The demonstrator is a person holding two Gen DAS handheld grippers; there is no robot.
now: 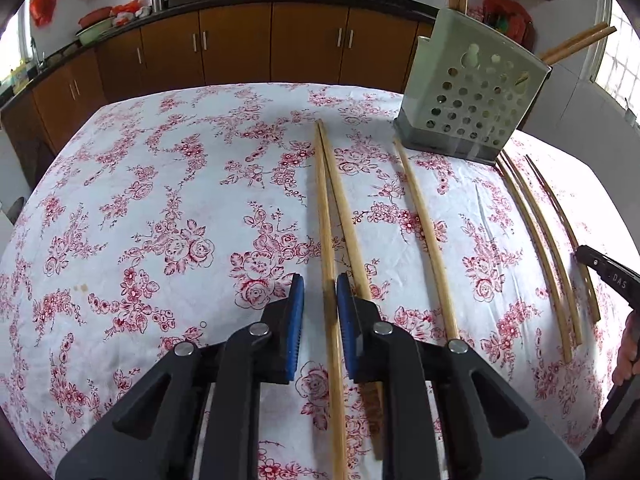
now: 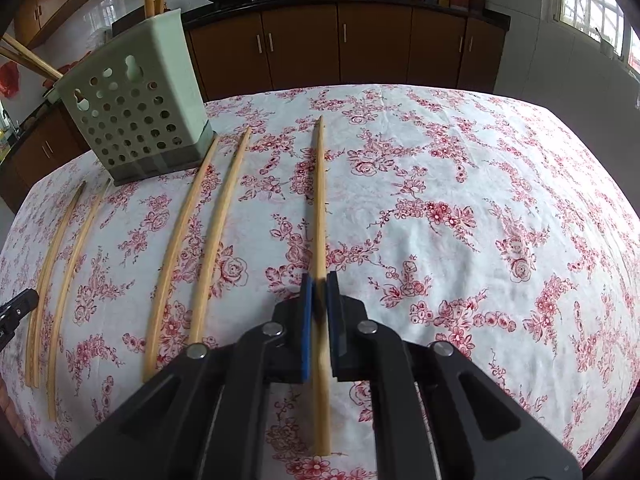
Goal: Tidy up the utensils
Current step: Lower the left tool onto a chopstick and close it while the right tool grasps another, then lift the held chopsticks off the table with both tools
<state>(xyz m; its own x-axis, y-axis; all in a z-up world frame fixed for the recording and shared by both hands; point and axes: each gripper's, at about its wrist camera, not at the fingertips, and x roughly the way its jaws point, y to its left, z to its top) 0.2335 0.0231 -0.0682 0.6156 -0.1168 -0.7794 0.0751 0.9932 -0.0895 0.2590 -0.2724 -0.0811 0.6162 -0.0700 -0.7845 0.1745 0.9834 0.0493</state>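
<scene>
Since several chopsticks lie close together on the flowered tablecloth [image 1: 160, 200], the likeliest slip, going left to right, begins at the left gripper [image 1: 320, 304]: its blue pads [image 1: 297, 312] stand partly open around the left stick of a touching pair of chopsticks [image 1: 326, 216], with a gap on either side, so it grips nothing yet, and closing carelessly could catch the neighbouring stick or roll both askew. Next to the right lies a single chopstick [image 1: 424, 232], then three more thin ones [image 1: 536, 240] near the table's far edge, where a nudge might send them off the cloth. Behind these stands the perforated utensil holder [image 1: 472, 100], already holding a few sticks upright; it looks light, and poking a long stick in at an angle could tip it. Farthest right, the right gripper [image 2: 320, 304] has its pads [image 2: 307, 312] nearly shut and pressed on one chopstick [image 2: 320, 184], held near its thick end; whether the tip is off the cloth I cannot tell. Gripped so far back, the stick may pivot or slide while carried to the holder.
</scene>
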